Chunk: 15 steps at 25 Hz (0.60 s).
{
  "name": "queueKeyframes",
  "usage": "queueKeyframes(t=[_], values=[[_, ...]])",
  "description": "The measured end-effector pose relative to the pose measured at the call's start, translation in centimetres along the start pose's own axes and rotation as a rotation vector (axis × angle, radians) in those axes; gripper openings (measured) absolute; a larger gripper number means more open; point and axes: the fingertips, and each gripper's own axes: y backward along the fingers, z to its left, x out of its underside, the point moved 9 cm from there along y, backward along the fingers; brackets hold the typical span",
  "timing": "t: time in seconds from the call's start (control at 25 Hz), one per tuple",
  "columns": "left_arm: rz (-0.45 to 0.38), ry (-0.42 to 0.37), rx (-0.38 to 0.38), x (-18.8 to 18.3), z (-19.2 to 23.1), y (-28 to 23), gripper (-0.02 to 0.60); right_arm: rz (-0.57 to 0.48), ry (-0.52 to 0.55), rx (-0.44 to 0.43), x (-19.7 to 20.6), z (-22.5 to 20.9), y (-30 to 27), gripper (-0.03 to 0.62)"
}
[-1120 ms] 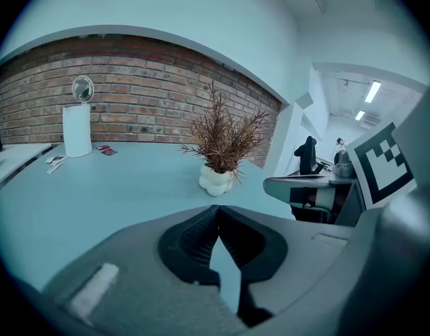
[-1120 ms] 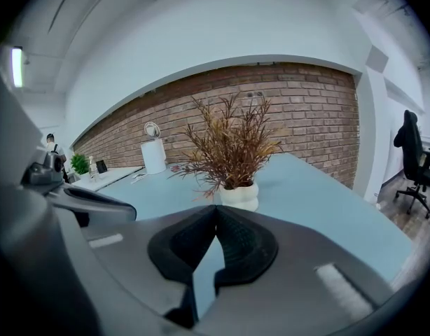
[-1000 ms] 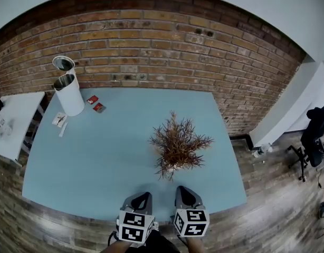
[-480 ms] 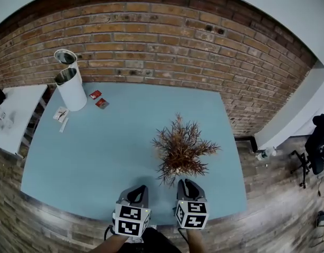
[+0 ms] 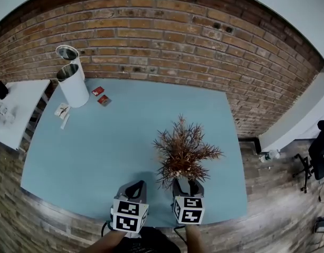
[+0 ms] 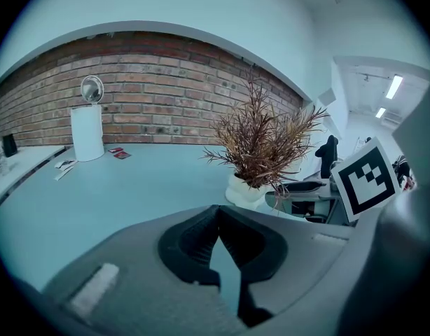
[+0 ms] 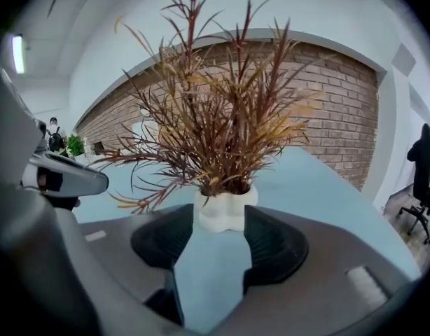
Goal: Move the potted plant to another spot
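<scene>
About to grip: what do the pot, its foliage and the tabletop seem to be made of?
Pot: white, matte and lobed with no gloss, so it looks like ceramic or plaster. Foliage: stiff, thin rust-brown spikes, likely dried or artificial. Tabletop: smooth, even pale blue, probably laminate or painted board.

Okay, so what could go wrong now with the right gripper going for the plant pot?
The right gripper is opening its jaws with the white pot at their tips, not yet gripped; pushing on could shove or tip it, since the wide foliage looks top-heavy. The pot's lobed sides may let the grip slip. Low branches overhang the jaws and could snag or snap.
</scene>
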Motion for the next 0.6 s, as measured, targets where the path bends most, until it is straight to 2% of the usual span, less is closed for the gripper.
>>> queueKeyframes(t=[0.28, 0.6], values=[[0.014, 0.003, -0.026, -0.4, -0.1, -1.1, 0.0, 0.003, -0.017, 0.004, -0.1, -0.8, -1.6, 0.331], [0.016, 0.003, -0.083, -1.1, -0.2, -1.9, 0.0, -0.011, 0.005, -0.028, -0.2, -1.1, -3.3, 0.393]])
